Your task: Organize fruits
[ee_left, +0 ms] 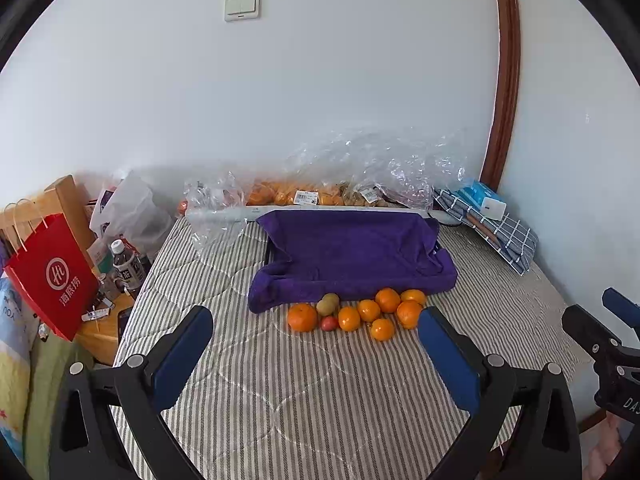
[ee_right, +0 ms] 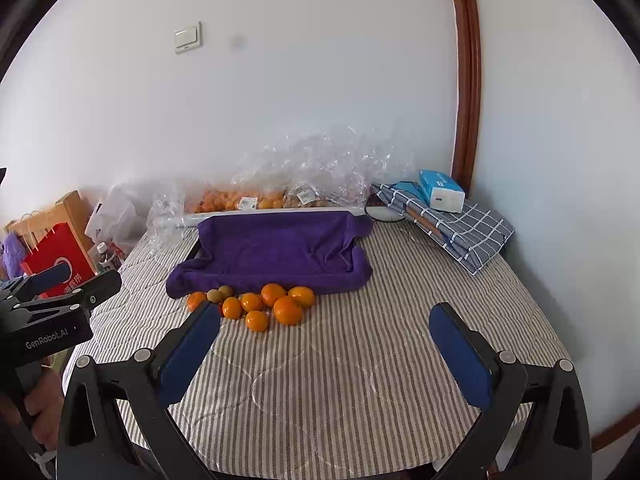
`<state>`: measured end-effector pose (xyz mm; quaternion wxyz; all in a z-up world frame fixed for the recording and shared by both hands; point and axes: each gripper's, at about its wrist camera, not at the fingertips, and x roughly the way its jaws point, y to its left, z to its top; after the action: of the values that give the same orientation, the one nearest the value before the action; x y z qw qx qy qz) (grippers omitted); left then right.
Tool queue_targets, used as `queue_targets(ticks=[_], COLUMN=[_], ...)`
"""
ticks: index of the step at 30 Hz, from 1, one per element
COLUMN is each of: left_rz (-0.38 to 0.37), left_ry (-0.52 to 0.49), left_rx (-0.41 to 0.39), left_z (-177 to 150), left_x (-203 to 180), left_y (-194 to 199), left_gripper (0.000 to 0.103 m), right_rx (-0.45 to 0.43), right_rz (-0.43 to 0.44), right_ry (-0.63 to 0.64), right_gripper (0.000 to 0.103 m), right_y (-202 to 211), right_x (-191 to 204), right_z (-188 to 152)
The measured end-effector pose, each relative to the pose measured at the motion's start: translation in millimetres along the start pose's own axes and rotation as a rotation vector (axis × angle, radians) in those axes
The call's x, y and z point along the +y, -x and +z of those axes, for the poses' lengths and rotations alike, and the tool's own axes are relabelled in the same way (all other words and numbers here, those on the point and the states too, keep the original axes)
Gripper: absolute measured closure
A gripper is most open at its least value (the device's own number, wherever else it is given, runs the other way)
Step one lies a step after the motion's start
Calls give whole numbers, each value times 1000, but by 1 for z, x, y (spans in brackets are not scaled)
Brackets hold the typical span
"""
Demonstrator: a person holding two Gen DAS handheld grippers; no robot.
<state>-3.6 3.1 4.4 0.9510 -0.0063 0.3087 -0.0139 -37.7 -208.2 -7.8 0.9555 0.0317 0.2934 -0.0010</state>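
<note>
i'm holding both claws over a striped bed (ee_left: 304,408), each tilted downward toward a pile of fruit. the left claw (ee_left: 316,336) is standing spread wide with nothing between its blue pads (ee_left: 182,360), and the right claw (ee_right: 324,336) is likewise gaping, gripping nothing. the right claw is also showing at the right edge of the left view, and the left claw at the left edge of the right view, with a hand (ee_right: 38,412) wrapping its handle.

the fruit is lying on the bed, well ahead of both claws, just in front of a purple towel (ee_left: 352,252) that is draping over a tray. i'm seeing several oranges (ee_left: 388,300) clustering together and touching one another, a kiwi (ee_left: 328,304) sitting at the towel's front edge, and a small red fruit (ee_left: 329,323) nestling between two oranges. in the right view the left pad is hiding part of the pile.

behind the towel, clear plastic bags (ee_left: 376,168) with more orange fruit are lying against the wall. a checked cloth (ee_left: 496,232) with a tissue pack (ee_right: 440,190) on it is sitting at the far right corner. a red bag (ee_left: 52,276) and a bottle (ee_left: 128,264) are standing left of the bed.
</note>
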Motion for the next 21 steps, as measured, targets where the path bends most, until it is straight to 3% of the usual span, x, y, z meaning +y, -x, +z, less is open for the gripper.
queue_targets(ticks=[21], left_rz=[-10], left_ry=[-1], left_rx=[3], left_z=[1], left_x=[-4], left_y=[0], left_gripper=[0], right_rx=[-15], right_rz=[16], right_ry=[-23], right_gripper=[0], right_y=[6], right_x=[0], right_z=[0])
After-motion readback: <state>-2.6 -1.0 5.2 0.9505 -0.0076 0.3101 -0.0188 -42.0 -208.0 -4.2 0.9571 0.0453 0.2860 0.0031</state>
